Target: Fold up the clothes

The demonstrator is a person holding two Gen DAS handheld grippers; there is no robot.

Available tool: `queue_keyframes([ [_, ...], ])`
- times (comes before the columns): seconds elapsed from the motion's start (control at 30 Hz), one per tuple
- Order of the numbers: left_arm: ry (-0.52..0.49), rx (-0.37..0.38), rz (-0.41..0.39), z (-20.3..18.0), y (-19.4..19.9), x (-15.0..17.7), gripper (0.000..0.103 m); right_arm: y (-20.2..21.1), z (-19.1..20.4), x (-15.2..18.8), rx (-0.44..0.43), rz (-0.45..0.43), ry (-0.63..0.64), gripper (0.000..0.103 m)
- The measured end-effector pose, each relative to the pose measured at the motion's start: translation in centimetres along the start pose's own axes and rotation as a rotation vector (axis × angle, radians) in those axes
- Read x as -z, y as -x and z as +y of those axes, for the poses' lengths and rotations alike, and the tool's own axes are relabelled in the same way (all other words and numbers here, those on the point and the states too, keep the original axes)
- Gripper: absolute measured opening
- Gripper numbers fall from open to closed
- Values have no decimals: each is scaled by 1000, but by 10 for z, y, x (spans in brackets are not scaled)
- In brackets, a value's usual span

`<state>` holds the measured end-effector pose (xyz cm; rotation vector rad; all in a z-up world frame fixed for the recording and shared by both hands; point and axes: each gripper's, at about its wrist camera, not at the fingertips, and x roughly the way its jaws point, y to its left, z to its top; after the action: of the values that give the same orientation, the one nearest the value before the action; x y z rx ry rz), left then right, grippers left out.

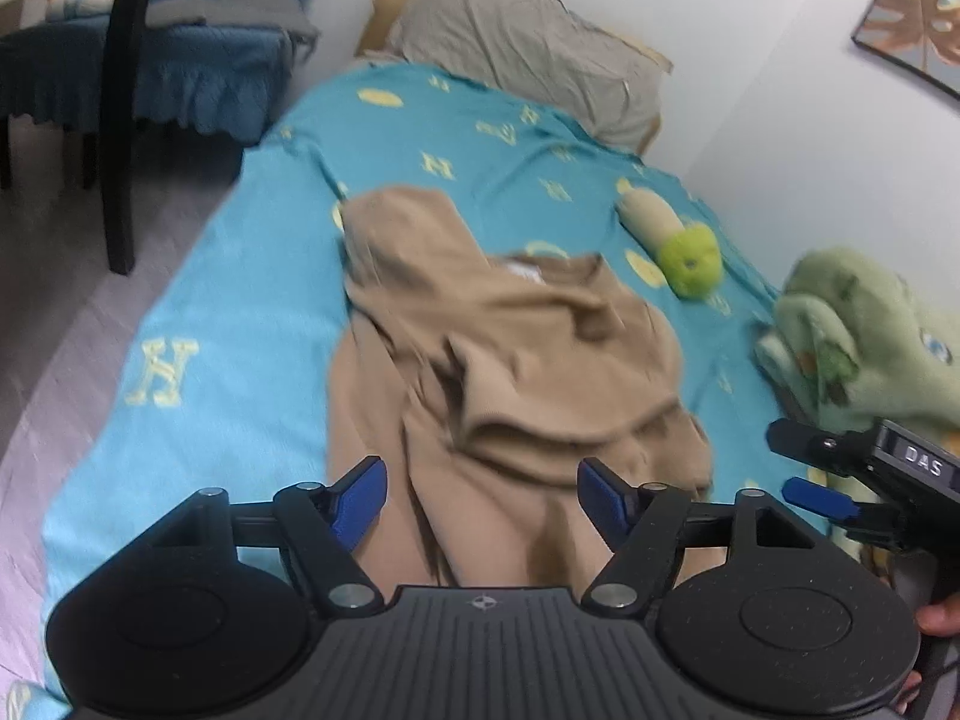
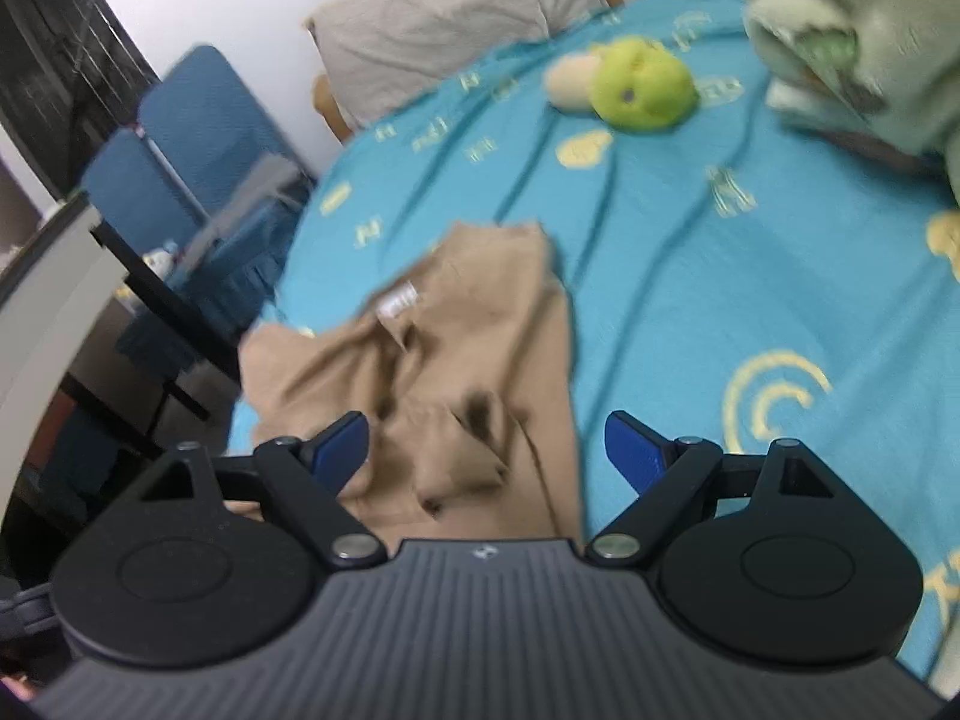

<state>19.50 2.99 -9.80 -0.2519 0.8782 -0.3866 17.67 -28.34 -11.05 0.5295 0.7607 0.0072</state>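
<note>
A tan garment lies crumpled on the teal bedsheet, with its collar and white label turned toward the pillow. My left gripper hovers over its near part, jaws open and blue pads apart, nothing pinched. In the right wrist view the same garment lies bunched under my right gripper, which is open wide; its left pad is over cloth and its right pad is over bare sheet. The right gripper also shows at the right edge of the left wrist view, open.
A grey pillow lies at the bed's head. A green and cream plush toy lies right of the garment, and a folded green blanket beyond it by the wall. A blue covered chair and dark table leg stand left of the bed.
</note>
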Motion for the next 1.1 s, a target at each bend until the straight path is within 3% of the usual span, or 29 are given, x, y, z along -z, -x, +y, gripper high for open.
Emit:
queue_keyframes([
  [0.1, -20, -30, 56, -2, -13, 8, 57, -19, 3, 9, -6, 85, 49, 86],
  [0.17, -15, -51, 84, 1, -21, 11, 46, -34, 6, 16, 9, 125, 78, 74],
  [0.23, 11, -28, 73, 6, -23, 13, 19, -43, 8, 21, 29, 149, 106, 46],
  [0.27, 26, -22, 65, 7, -21, 12, 17, -44, 9, 23, 44, 147, 123, 37],
  [0.3, 33, -16, 49, 8, -17, 12, 11, -44, 10, 24, 60, 145, 141, 22],
  [0.33, 39, -5, 28, 7, -11, 12, 9, -41, 9, 24, 69, 134, 143, 15],
  [0.43, 88, -2, -25, 9, 14, 11, 6, -24, 7, 22, 92, 79, 119, 7],
  [0.53, 103, -42, -44, 12, 27, 13, 6, -13, 0, 23, 138, 44, 88, 5],
  [0.63, 96, -113, -7, 16, 16, 15, 6, -20, -11, 22, 162, 70, 49, 3],
  [0.77, 87, -110, -11, 16, 13, 13, 10, -21, -16, 20, 153, 62, 3, 3],
  [0.87, 81, -123, -37, 11, 27, 12, 29, -10, -13, 18, 137, 11, -14, 5],
  [0.93, 100, -109, -47, 8, 41, 14, 51, 8, -10, 21, 101, -15, -39, 6],
  [1.07, 189, -69, -25, 0, 68, 30, 64, 41, -4, 31, -3, -27, -89, 9],
  [1.1, 221, -62, -8, -1, 71, 37, 70, 48, -3, 35, -20, -24, -94, 21],
])
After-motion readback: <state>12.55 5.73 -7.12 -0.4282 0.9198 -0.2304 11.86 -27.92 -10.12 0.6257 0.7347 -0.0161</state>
